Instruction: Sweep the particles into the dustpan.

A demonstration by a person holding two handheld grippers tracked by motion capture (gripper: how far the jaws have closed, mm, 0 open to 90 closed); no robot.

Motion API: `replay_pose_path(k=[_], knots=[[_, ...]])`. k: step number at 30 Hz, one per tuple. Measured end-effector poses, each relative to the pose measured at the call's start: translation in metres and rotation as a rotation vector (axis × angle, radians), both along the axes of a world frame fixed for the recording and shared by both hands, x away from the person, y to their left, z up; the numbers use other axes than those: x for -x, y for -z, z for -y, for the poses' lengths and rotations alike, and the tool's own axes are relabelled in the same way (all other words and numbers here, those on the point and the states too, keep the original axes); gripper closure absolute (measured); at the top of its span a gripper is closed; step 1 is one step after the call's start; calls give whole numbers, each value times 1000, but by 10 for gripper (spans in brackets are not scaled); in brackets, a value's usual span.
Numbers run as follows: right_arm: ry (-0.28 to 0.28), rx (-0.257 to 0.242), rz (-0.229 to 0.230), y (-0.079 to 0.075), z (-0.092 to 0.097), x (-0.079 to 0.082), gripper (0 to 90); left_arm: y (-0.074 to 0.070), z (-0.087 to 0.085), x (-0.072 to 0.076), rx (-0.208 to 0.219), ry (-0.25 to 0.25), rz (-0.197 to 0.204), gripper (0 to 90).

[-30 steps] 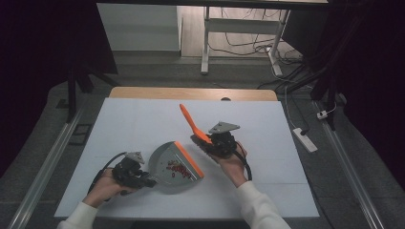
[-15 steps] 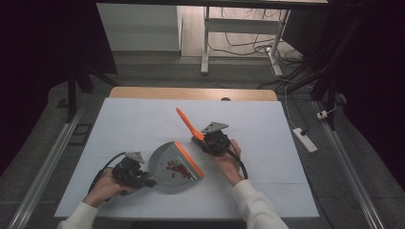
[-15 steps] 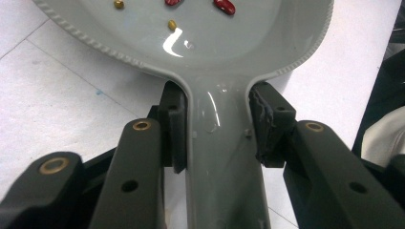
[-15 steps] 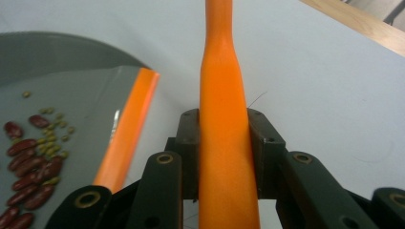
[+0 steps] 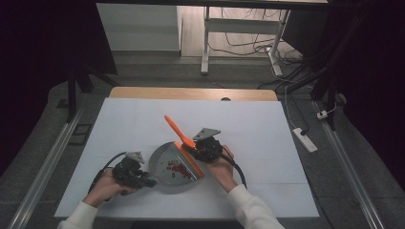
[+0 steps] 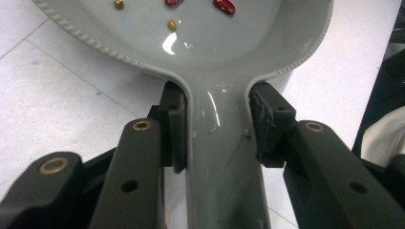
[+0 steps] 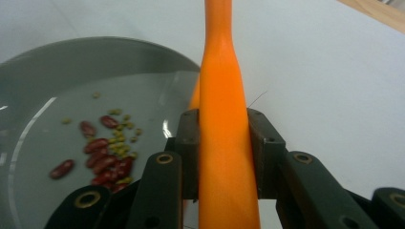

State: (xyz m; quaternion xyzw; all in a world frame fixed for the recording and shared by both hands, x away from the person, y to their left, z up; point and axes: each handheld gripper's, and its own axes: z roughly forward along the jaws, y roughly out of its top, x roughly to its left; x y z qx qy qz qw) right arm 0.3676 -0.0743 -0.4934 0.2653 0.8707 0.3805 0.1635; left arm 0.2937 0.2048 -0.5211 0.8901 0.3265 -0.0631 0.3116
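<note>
In the high view, the left gripper (image 5: 143,180) sits at the near left of the white table (image 5: 258,124), held by the person's left hand (image 5: 102,188). Just ahead of its jaws lies the grey dustpan (image 5: 167,164), with a heap of red beans (image 5: 177,168) inside. The right gripper (image 5: 191,149), in the right hand (image 5: 222,164), sits just right of the pan. It carries an orange brush (image 5: 184,143) whose handle slants up and away from it, while the orange head lies along the pan's right edge.

In the left gripper view, the left gripper (image 6: 217,126) has its jaws pinched on the dustpan's grey handle (image 6: 219,157), one pad on each side. The bowl spreads beyond the jaws, holding a few red and yellow beans (image 6: 224,5).

In the right gripper view, the right gripper (image 7: 224,152) clamps the orange brush handle (image 7: 223,95), which rises straight between its pads. To the left of the jaws, the dustpan (image 7: 43,62) holds red beans (image 7: 102,160) and small yellow bits.
</note>
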Motion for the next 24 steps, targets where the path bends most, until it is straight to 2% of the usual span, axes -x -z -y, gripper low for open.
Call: replay_pose_path(k=[7,12,24], knots=[[-55,-49,-14,-4,-10,13,700,0,0,0,-1,-1,0,616],[-76,-63,-24,-5,-14,16,700,0,0,0,2,-3,1,616],[-22,-110,5,-17,6,9,700,-1,0,1,3,-6,11,616]])
